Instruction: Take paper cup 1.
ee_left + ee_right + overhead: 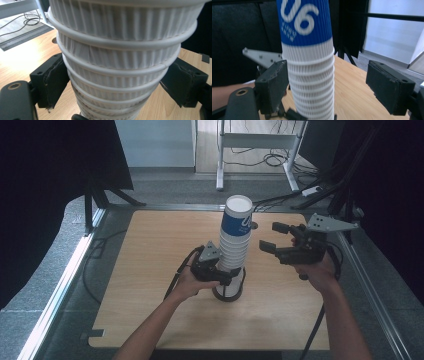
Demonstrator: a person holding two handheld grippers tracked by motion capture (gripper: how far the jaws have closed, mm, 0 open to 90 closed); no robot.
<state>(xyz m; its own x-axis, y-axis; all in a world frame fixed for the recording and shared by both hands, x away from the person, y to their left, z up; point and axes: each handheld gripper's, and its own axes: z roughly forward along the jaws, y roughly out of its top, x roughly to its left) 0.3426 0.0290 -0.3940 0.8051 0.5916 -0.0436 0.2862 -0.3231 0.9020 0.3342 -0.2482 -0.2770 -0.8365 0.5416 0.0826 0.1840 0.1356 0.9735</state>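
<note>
Wooden table (150, 285); beyond it white desk frame (255, 142), floor cables (272, 159) (tangled), black curtain (50, 165).

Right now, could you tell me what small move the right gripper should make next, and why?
Probably close the right gripper on the blue top cup: its jaws stand open beside the paper cup stack, while the left gripper steadies the stack's lower part.

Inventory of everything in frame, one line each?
stack of paper cups: one stack, white ribbed, top cup blue with white print, upside down at table centre
table: one, light wood
black ring base: one, under the stack
desk frame: one, white, on the floor beyond the table
cables: several, black, on the floor
left gripper: one, black, jaws pressed on the lower stack
right gripper: one, black, open, raised right of the stack
forearms: two, from the bottom edge
</note>
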